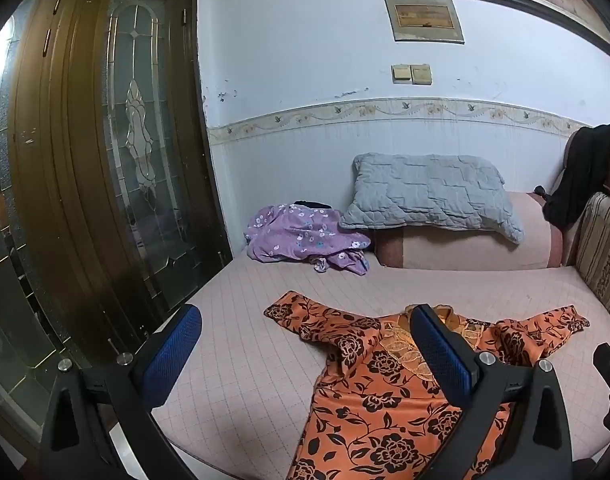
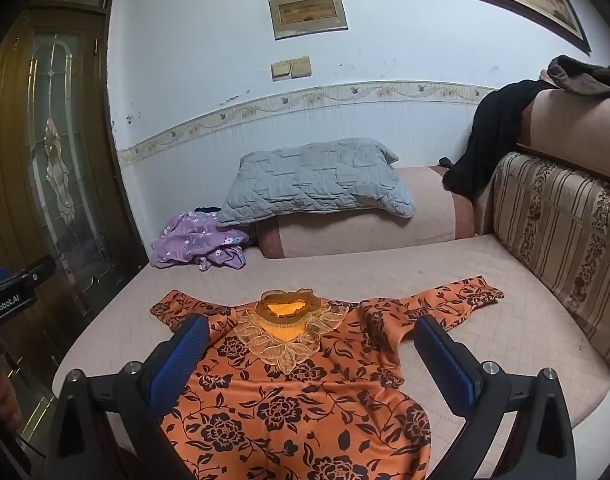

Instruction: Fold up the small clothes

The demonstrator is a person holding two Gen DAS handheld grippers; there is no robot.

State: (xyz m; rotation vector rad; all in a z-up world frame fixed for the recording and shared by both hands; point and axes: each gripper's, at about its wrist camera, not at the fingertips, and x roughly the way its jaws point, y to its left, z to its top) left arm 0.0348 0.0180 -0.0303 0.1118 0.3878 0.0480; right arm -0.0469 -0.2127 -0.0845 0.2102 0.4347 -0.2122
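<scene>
Both of your tongs hang wide open above the bed with nothing between the pads: the left tongs [image 1: 305, 344] over the orange floral top's near sleeve side, the right tongs [image 2: 311, 354] straddling its chest. The orange floral top [image 2: 305, 392] lies spread face up on the bed [image 2: 505, 340], directly ahead of and below both tongs, its lace collar [image 2: 285, 312] pointing away from you and a sleeve reaching out to either side. No fold appears made yet, so you seem to be at the very start: garment laid out, first grasp not taken.

Your next move likely calls for lowering each pair of tongs to a sleeve or side edge, left tongs to the sleeve beyond their left pad, right tongs to the sleeve past their right pad, and pinching a single layer of the thin fabric without catching the bed cover. Then bring the sleeves in across the chest.

A crumpled purple garment [image 2: 197, 244] waits well ahead of the tongs, to the left, beside the grey pillow [image 2: 317, 180].
</scene>
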